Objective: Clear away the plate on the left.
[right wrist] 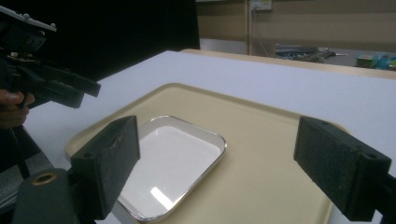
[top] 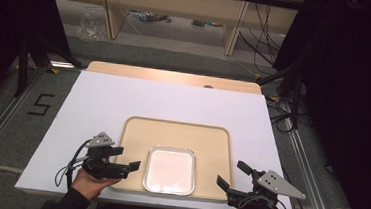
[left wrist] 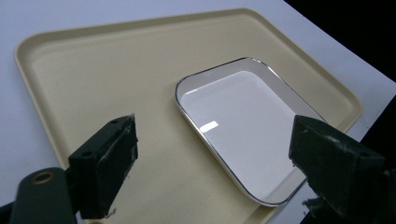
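Left hand-held gripper and right hand-held gripper hang released, jaws wide with nothing between, at the desk's near edge. Between them, a shallow white dish, square with rounded corners and a silver rim, sits at the near edge of the beige tray

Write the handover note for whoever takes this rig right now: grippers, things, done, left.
Left gripper: open, nothing between the jaws, at the tray's left edge.
Right gripper: open, nothing held, off the tray's right front corner.
White dish: flat on the beige tray, near its front edge, nothing in it.
Done: dish sits on the tray, free of both grippers.
Left: nothing in hand; judging by the layout, the dish is likely the next thing to handle.
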`<state>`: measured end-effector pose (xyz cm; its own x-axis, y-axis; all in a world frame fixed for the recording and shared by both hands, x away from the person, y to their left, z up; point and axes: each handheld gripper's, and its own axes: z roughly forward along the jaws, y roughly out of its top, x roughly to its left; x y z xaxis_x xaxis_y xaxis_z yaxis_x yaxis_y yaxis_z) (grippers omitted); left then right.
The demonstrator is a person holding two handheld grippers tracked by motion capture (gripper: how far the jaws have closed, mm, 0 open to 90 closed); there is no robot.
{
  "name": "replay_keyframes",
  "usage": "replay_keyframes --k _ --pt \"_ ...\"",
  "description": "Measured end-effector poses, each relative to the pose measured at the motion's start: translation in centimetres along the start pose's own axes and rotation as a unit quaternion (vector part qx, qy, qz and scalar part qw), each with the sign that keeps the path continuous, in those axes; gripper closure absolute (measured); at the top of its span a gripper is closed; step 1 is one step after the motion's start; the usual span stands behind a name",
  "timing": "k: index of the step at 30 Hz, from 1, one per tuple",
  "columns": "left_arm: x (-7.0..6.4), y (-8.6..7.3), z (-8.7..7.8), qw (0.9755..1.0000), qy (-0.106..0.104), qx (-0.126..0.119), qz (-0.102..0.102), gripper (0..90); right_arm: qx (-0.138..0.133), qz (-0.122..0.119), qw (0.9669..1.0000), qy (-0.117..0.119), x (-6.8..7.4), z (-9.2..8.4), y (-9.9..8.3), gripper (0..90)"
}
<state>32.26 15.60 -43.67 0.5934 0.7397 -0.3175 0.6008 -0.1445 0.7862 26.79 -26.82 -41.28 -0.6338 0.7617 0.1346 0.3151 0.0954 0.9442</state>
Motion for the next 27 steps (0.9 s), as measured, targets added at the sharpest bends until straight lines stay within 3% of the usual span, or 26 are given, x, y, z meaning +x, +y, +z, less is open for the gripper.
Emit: replay_keyframes --k 4,17,27 --pt "0.0 -0.1 -0.4 0.9999 0.004 -0.003 0.012 15.2 -0.001 -0.002 1.0 -0.002 0.0 0.1 0.0 15.3" --pt "0.0 -0.3 -2.1 0.9987 0.001 -0.046 0.022 15.3 0.0 0.002 1.0 0.0 0.0 0.0 0.0 15.3" --pt "-0.2 -0.5 -2.9 0.9978 0.004 -0.057 0.034 15.3 -0.002 0.001 1.0 0.0 -0.1 0.1 -0.1 15.3"
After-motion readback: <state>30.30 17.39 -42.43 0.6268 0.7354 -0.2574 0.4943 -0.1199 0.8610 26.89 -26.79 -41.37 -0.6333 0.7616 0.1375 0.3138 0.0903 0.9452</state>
